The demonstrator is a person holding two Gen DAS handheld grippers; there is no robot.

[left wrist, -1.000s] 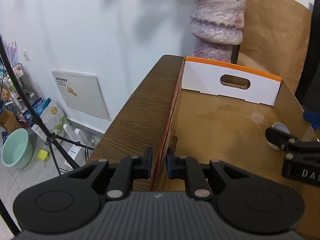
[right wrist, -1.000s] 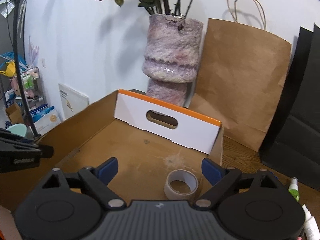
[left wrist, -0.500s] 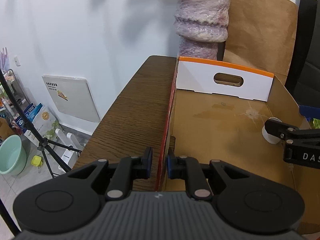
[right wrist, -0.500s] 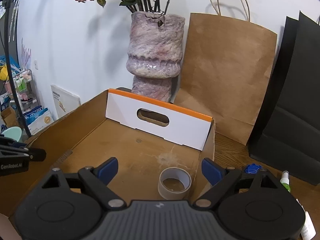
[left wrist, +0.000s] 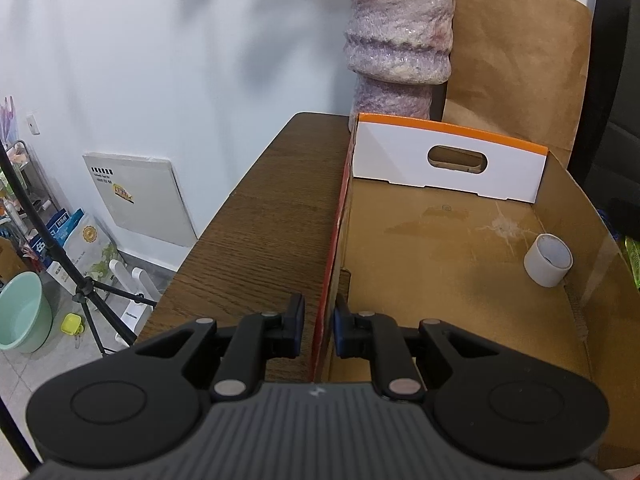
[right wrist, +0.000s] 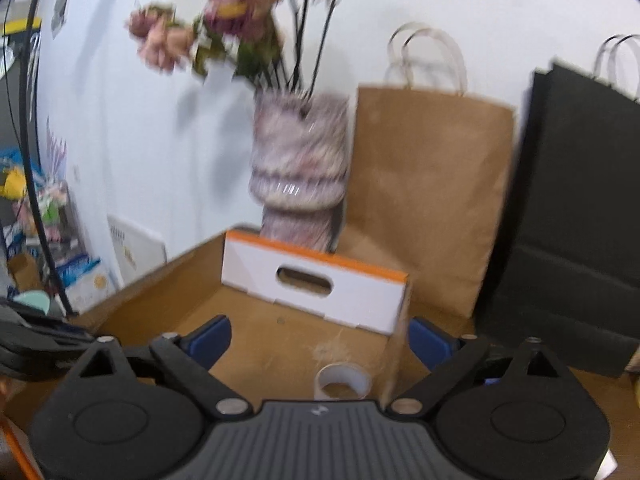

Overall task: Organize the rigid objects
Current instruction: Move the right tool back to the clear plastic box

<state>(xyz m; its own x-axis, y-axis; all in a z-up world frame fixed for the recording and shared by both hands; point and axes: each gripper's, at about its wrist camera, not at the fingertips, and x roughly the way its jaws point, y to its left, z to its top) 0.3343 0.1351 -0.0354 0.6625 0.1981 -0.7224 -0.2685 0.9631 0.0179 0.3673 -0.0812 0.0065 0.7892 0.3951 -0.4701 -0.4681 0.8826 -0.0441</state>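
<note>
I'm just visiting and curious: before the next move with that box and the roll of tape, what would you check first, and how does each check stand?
1. Left claw clamped on the cardboard box side wall: ok.
2. Right claw open and empty, jaws just opened wider: ok.
3. Tape roll inside the box, standing on its floor: ok.
4. Box resting on the wooden table: ok.
5. Right view sharp enough to aim: not ok, blurred.

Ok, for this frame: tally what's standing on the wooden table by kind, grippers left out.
Cardboard box: 1
Tape roll, inside the box: 1
Vase with flowers: 1
Paper bags: 2, brown paper bag and black paper bag
Total: 5
</note>
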